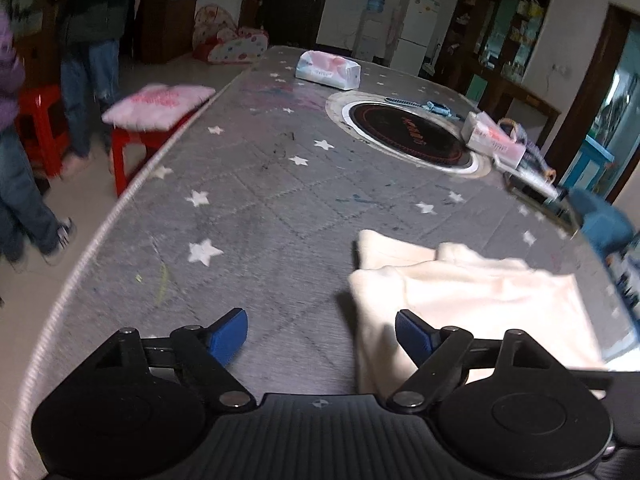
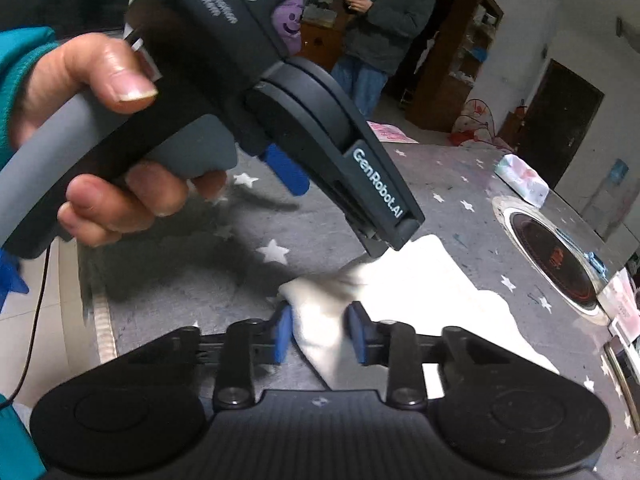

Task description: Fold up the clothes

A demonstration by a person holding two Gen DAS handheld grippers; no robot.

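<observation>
A cream garment [image 1: 472, 300] lies folded on the grey star-patterned table cover [image 1: 256, 208], near the front right. My left gripper [image 1: 322, 334] hovers open just left of it, its right pad over the garment's near edge and nothing between the pads. In the right wrist view, my right gripper [image 2: 321, 334] is shut on the near corner of the cream garment [image 2: 420, 300], which fills the gap between the blue pads. A hand [image 2: 100, 128] holds the left gripper's black housing [image 2: 312, 112] above the cloth.
A round black induction hob [image 1: 408, 136] is set in the table's middle. Tissue packs [image 1: 328, 69] and a box [image 1: 494, 138] lie beyond it. A red stool with a pink cushion [image 1: 158, 104] stands at the left edge. People [image 1: 92, 40] stand nearby.
</observation>
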